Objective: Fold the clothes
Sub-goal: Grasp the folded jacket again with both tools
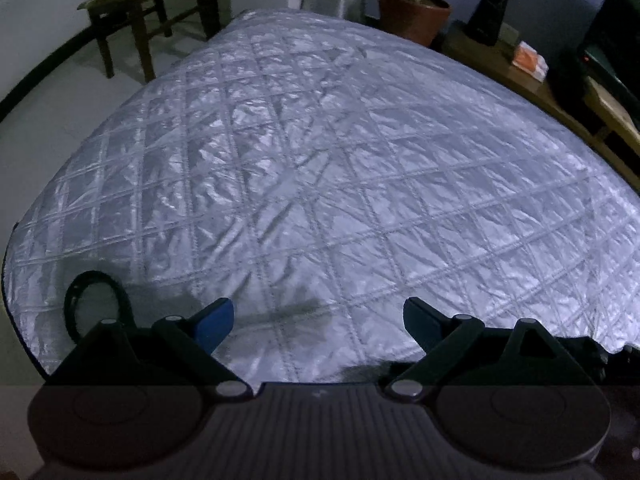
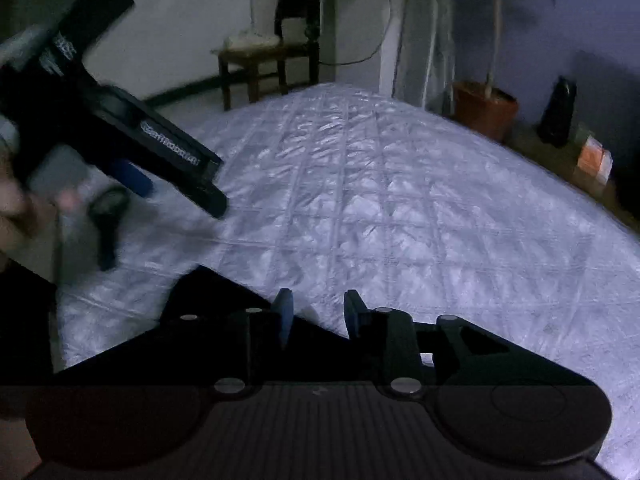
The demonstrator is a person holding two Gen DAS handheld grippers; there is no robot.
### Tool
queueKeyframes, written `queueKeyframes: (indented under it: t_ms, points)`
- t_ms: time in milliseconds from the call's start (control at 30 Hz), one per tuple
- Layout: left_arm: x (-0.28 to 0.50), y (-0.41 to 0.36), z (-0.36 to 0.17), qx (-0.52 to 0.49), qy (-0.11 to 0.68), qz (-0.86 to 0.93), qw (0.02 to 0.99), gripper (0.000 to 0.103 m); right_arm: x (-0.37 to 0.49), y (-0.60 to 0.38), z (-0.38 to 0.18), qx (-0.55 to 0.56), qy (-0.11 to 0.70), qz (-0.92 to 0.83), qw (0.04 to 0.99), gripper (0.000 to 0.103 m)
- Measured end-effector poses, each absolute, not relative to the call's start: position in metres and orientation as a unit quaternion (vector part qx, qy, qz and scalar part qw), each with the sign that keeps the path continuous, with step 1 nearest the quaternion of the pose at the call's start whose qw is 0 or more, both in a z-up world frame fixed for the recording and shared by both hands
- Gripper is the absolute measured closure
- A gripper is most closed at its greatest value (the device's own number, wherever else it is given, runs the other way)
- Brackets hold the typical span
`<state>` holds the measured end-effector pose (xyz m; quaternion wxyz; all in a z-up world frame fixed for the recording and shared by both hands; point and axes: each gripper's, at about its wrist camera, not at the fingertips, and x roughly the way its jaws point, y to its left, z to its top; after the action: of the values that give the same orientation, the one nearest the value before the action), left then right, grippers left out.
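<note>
Garment (image 2: 212, 288): dark fabric, at 7 to 8 o'clock in right wrist view, on silver quilted cover (image 1: 320, 160); sloped edge running down toward 6 o'clock, under the finger bases.
Garment, left wrist view: only dark scraps at 4 and 6 o'clock, at near edge of cover.
Right gripper (image 2: 318, 300): fingers partway apart, narrow gap, pale cover visible through it; garment edge just beneath; pads not seen pressing on cloth.
Left gripper (image 1: 318, 308): fingers spread wide, nothing between, only bare cover ahead of the tips.
Left gripper, from right wrist view: at 10 o'clock, tilted down over cover, blurred; hand (image 2: 16, 208) on its grip at 9 o'clock.
Black loop (image 1: 92, 292): flat on cover, at 8 o'clock in left wrist view, just beside left finger; kind of item not clear.
Cover: fills most of both views, crinkled, diamond stitching.
Wooden chair (image 1: 132, 8): 11 o'clock, on floor beyond cover.
Plant pot (image 1: 412, 12): 1 o'clock, past far edge of cover.
Orange box (image 1: 530, 60): 2 o'clock, on wooden ledge beside cover.
Image quality: dim, right wrist view motion-blurred.
</note>
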<state>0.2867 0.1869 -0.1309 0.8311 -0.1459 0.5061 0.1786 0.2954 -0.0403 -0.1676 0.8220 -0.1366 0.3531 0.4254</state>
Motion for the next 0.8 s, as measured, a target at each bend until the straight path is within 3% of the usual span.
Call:
queueKeyframes:
  t_ms: [133, 233, 333, 400, 567, 800]
  points:
    - [0.290, 0.168, -0.131, -0.138, 0.508, 0.160, 0.835, 0.013, 0.284, -0.040, -0.194, -0.210, 0.383, 0.383, 0.814, 0.069]
    - [0.293, 0.152, -0.131, -0.130, 0.510, 0.143, 0.838, 0.012, 0.301, -0.081, -0.178, -0.105, 0.396, 0.334, 0.849, 0.065]
    - [0.297, 0.134, -0.133, -0.117, 0.517, 0.125, 0.839, 0.012, 0.306, -0.146, -0.151, -0.039, 0.362, 0.253, 0.896, 0.033]
    - [0.299, 0.120, -0.134, -0.110, 0.521, 0.111, 0.839, 0.012, 0.305, -0.200, -0.143, -0.021, 0.353, 0.186, 0.917, 0.037]
    - [0.297, 0.076, -0.142, -0.072, 0.531, 0.057, 0.843, 0.012, 0.312, -0.336, -0.137, 0.025, 0.366, 0.031, 0.930, 0.033]
    - [0.290, 0.032, -0.177, -0.023, 0.579, 0.031, 0.815, 0.012, 0.352, -0.385, -0.152, 0.000, 0.425, 0.070, 0.902, 0.034]
